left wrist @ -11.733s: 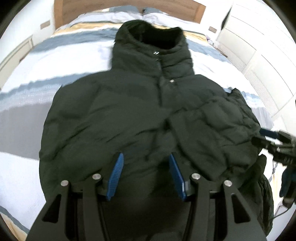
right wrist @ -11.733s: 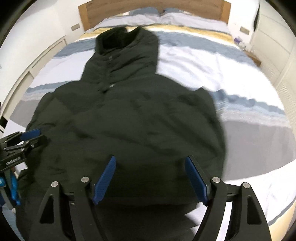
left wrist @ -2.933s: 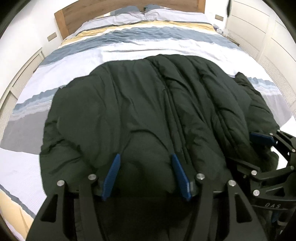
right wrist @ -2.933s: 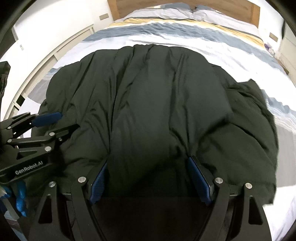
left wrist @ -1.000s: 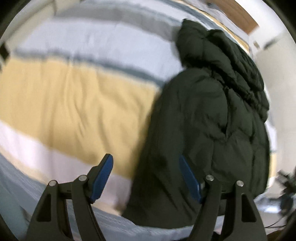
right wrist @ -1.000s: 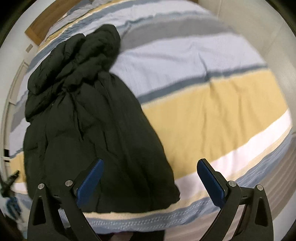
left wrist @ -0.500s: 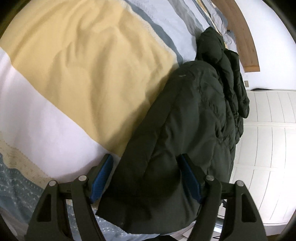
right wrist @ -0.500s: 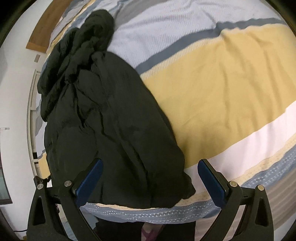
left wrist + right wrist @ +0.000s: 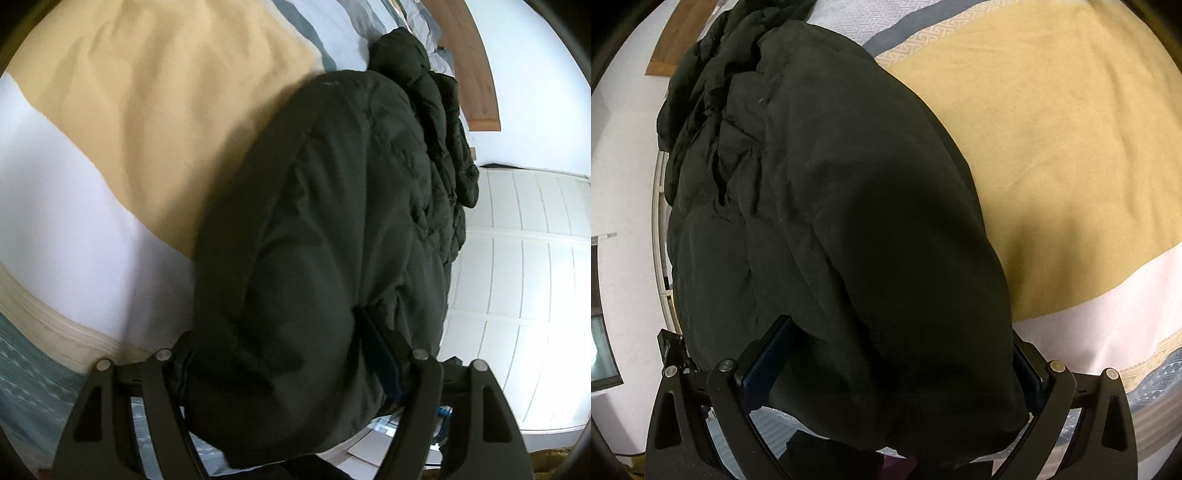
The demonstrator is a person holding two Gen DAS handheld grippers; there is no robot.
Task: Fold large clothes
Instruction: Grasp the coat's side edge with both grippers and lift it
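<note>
A dark puffer jacket [image 9: 351,184] lies folded into a long strip along the side of the bed, its hood end far away by the headboard. My left gripper [image 9: 275,328] is pressed down over the strip's near end. Its jaws stand wide and the padded bulk fills the gap, hiding most of the blue pads. In the right wrist view the same jacket [image 9: 831,184] bulges up between the fingers of my right gripper [image 9: 899,328], which straddles the near end just as wide. Neither pair of pads visibly squeezes the cloth.
The bedcover [image 9: 147,110] has yellow, white and grey-blue stripes and spreads beside the jacket [image 9: 1052,129]. A wooden headboard [image 9: 476,74] stands at the far end. White wardrobe doors [image 9: 535,240] line one side; the bed's edge and floor lie just below the grippers.
Both grippers have sunk onto the near end of the jacket, which now fills the space between their fingers. The jaws stand as wide as before.
</note>
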